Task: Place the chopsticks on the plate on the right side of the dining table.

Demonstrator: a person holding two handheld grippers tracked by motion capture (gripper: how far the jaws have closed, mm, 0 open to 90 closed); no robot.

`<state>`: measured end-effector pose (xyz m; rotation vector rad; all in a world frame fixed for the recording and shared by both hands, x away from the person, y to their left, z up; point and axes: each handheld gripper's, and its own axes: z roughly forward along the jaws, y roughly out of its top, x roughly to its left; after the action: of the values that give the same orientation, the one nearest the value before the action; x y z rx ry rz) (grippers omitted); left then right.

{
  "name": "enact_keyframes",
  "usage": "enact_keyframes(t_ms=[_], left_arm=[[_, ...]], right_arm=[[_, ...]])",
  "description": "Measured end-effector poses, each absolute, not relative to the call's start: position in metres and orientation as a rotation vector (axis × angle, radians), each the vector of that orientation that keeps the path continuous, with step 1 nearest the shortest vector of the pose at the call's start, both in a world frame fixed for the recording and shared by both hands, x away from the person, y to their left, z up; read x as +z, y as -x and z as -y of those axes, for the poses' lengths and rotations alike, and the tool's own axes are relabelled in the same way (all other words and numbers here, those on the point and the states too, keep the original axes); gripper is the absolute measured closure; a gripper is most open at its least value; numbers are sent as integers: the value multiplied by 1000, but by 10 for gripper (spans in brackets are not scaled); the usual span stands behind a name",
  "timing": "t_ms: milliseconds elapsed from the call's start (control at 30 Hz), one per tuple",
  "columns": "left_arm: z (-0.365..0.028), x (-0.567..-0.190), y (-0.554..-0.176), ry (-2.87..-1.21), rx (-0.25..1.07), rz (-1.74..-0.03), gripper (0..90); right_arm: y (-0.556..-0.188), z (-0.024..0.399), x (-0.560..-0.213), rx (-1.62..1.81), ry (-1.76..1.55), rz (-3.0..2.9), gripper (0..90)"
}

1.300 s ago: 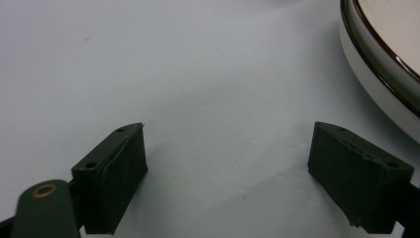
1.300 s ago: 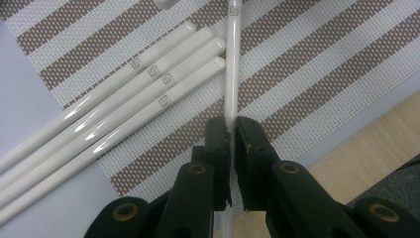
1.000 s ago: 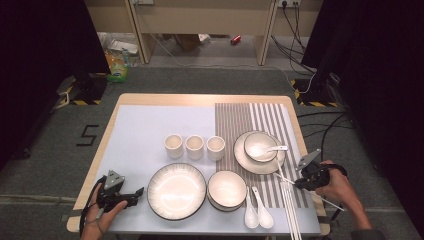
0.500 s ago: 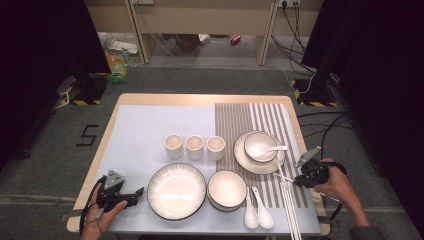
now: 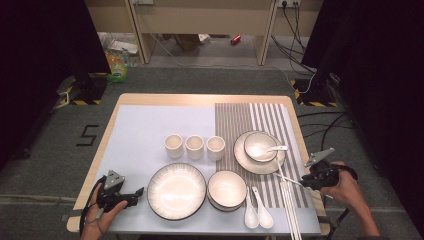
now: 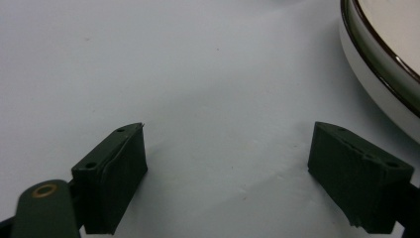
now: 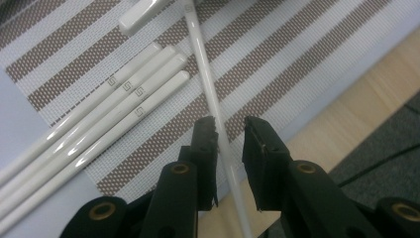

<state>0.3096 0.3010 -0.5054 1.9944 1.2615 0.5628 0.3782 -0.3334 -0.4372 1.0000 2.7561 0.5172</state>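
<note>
My right gripper [image 5: 305,181] [image 7: 230,134] hangs over the table's right edge. A single white chopstick [image 5: 287,178] [image 7: 208,84] runs between its jaws. The jaws have just been opening and stand a little apart, and the pads no longer squeeze the chopstick. The chopstick lies slanted across the striped mat [image 5: 250,120] toward the plate with a small bowl and spoon [image 5: 258,150]. Several more chopsticks [image 5: 289,205] [image 7: 114,106] lie side by side beside it. My left gripper [image 5: 136,195] [image 6: 228,163] rests open on the pale cloth, just left of the large plate [image 5: 176,191] [image 6: 381,54], with nothing between its jaws.
Three cups [image 5: 195,146] stand in a row at the table's middle. A bowl [image 5: 227,189] sits right of the large plate, with two white spoons [image 5: 255,210] beside it. The wooden table edge [image 7: 317,148] and grey carpet lie just behind my right gripper.
The right hand and the chopstick at its jaws have shifted only slightly. The left gripper has stayed where it was.
</note>
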Motion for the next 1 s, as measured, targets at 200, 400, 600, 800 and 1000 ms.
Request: enact_keyframes(t_ms=[200,400,600,800,1000], left_arm=[[-301,-506,-310,-1986,573,-1261,139],[-301,-506,-310,-1990,570,-1261,139],[-301,-506,-310,-1990,570,-1261,139],[-301,-506,-310,-1989,569,-1261,139],[-301,-506,-310,-1990,569,-1261,139]], right_arm=[[-368,338,-430,590,-1314,-2648,705],[-360,334,-436,534,-1452,-2666,689],[-363,336,-447,542,-1507,-2677,663],[-370,337,-449,546,-1511,-2668,649],[-378,336,-449,551,-1500,-2666,649]])
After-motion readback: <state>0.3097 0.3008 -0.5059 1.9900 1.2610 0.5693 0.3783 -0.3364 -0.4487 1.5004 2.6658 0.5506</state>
